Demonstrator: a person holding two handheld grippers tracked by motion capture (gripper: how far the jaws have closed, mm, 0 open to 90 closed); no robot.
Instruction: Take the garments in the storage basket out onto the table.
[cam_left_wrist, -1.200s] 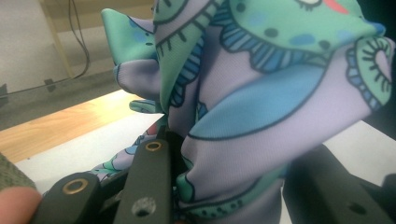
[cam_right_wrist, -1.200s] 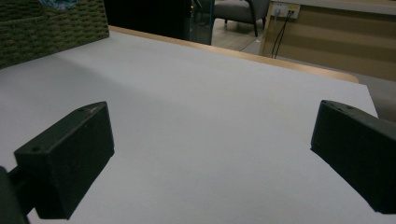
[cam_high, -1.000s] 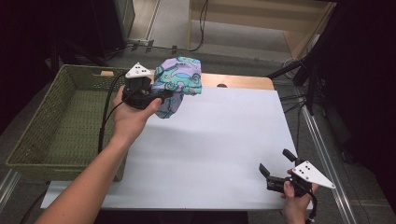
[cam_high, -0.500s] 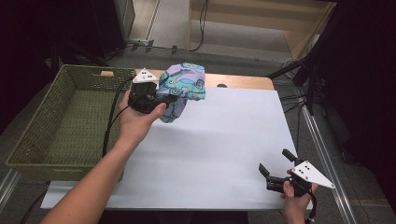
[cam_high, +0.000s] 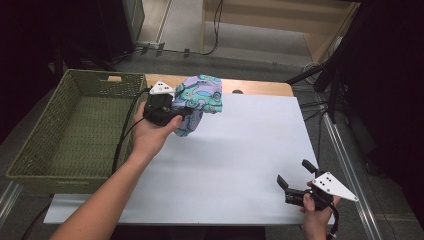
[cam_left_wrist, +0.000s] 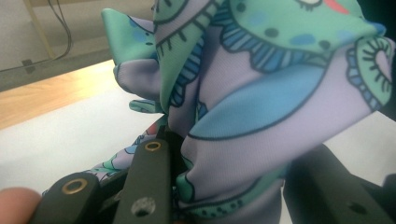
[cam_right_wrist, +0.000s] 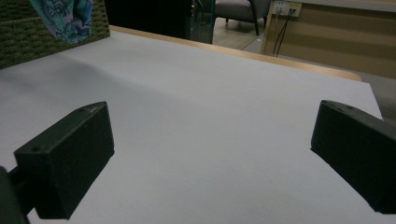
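Note:
A bunched cloth (cam_high: 200, 96), lilac with teal and blue patterns, hangs just above the far left part of the white sheet (cam_high: 240, 150). My left gripper (cam_high: 186, 116) is shut on its lower folds. In the left gripper view the cloth (cam_left_wrist: 261, 107) bulges up between the black jaws of the left gripper (cam_left_wrist: 229, 182) and hides most of the scene. My right gripper (cam_high: 295, 173) rests low at the near right corner of the sheet, open with nothing between its jaws. The right gripper (cam_right_wrist: 224, 154) faces across the sheet, where the cloth (cam_right_wrist: 65, 16) shows far off.
A green woven basket (cam_high: 40, 125) stands left of the sheet, beside the left hand; its wall (cam_right_wrist: 28, 37) also shows in the right gripper view. A wooden table edge (cam_high: 260, 87) runs along the back. Metal rails (cam_high: 350, 165) border the right side.
My left hand has sunk a little with the cloth and drifted slightly right, bringing the cloth closer to the sheet. The right gripper has stayed where it was.

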